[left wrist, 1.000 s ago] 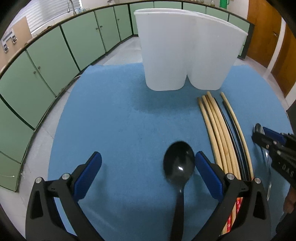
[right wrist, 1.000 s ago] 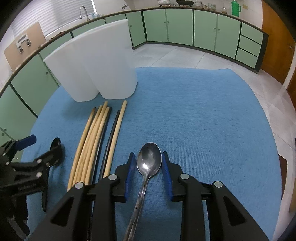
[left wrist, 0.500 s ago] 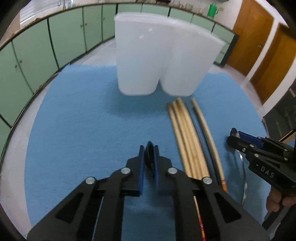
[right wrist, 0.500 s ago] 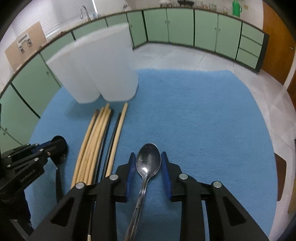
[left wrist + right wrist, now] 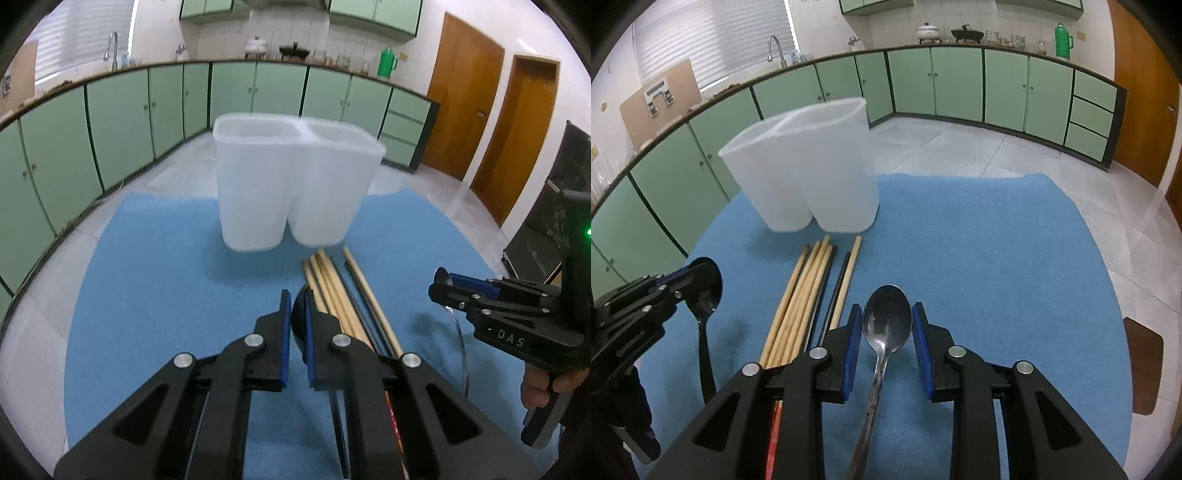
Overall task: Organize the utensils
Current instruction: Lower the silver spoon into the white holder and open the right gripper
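The left gripper (image 5: 295, 310) has its jaws clamped on a black spoon (image 5: 298, 325) above the blue mat (image 5: 155, 295). Wooden chopsticks (image 5: 334, 291) lie just right of it, before a white two-compartment holder (image 5: 291, 184). The right gripper (image 5: 447, 286) is at the right.

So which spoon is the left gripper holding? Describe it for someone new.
On the blue mat, left of the row of wooden chopsticks, the left gripper pinches a glossy black plastic spoon by its bowl. The other spoon, in the right gripper, is silver metal.
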### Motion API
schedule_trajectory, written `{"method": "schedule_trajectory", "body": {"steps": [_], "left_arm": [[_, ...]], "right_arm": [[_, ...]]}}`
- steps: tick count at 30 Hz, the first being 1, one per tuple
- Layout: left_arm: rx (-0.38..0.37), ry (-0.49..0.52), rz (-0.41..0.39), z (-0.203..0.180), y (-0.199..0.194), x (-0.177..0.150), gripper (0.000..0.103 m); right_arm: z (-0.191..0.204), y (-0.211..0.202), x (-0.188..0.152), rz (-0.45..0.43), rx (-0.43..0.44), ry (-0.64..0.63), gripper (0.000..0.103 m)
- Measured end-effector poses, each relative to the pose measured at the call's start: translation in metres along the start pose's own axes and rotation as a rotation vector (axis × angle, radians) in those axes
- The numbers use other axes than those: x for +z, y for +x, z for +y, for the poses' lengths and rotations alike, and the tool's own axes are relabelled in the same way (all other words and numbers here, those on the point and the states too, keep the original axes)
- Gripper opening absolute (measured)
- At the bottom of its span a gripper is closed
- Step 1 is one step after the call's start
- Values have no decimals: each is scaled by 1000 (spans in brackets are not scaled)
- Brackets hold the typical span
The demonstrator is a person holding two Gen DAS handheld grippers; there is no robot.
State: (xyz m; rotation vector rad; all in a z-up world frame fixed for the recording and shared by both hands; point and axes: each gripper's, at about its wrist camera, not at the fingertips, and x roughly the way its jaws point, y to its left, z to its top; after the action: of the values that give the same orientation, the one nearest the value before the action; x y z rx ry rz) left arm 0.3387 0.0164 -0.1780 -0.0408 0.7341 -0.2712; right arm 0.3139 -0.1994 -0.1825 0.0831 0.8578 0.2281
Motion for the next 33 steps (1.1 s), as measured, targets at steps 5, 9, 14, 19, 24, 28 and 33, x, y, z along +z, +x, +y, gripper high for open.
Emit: {"method": "schedule_trajectory", "body": {"steps": [5,9,14,19,24,28,33], "left_arm": [[19,8,-112,2,-20,7,6],[40,19,-230,-3,-38,21,6],[41,19,-364,-8,-59,47,6],[57,33,-504,-14,-78,85,6],[74,46,-598,-18,-71,130,6],[96,60,-634,-20,-58,154,6],[117,68,-615,-20,-22,162,6]], "right_arm": [[1,-19,12,-94,3,-11,27],[5,-38,32,-194,23,-17,27],[9,-60,59,-288,53,-32,26],[14,-83,94,-375,122,-40,26],[18,-103,135,-444,191,-48,26],[25,-97,162,-483,172,-75,26],[30,-62,179,-471,145,-59,26]]}}
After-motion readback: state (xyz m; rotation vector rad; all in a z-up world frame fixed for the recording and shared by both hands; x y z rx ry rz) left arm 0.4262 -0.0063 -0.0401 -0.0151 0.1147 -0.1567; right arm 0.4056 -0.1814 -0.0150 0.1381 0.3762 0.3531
